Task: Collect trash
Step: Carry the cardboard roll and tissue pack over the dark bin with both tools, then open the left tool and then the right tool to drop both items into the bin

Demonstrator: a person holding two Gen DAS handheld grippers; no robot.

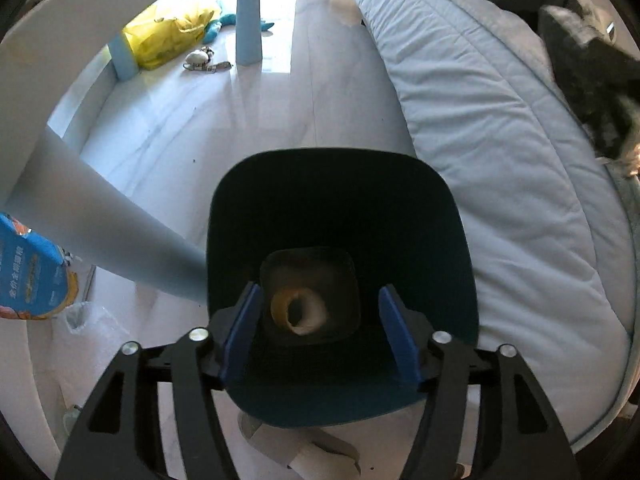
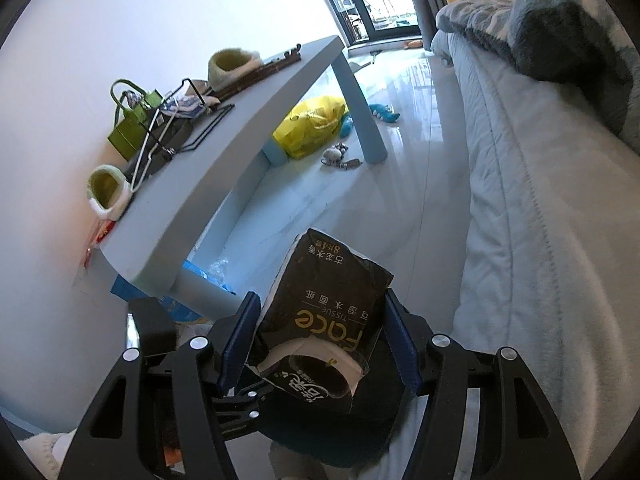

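Looking down along the left gripper, the left wrist view shows, at its far left, a blue printed package on the pale glossy floor beside a light-blue table leg that slants across the frame. Farther back under the table lie a yellow plastic bag and a small toy with a strap. In the middle stands a dark teal waste bin, its mouth wide toward the camera; at its bottom rests a curled tan and white roll of tape. The left gripper's blue pads stand apart over the bin's mouth with nothing pressed between them. To the right a pale quilted mattress runs along the floor, with dark fluffy bedding on top. In the right wrist view, a light-blue table at the left carries a green gift bag, wire hangers and two fuzzy yellow-green slippers. The yellow bag and the toy show again beneath it. At the centre the right gripper is clamped on a black face-tissue pack, both blue pads pressing its sides; the pack is held above the dark bin, which is partly hidden below it. The mattress fills the right side of the frame.
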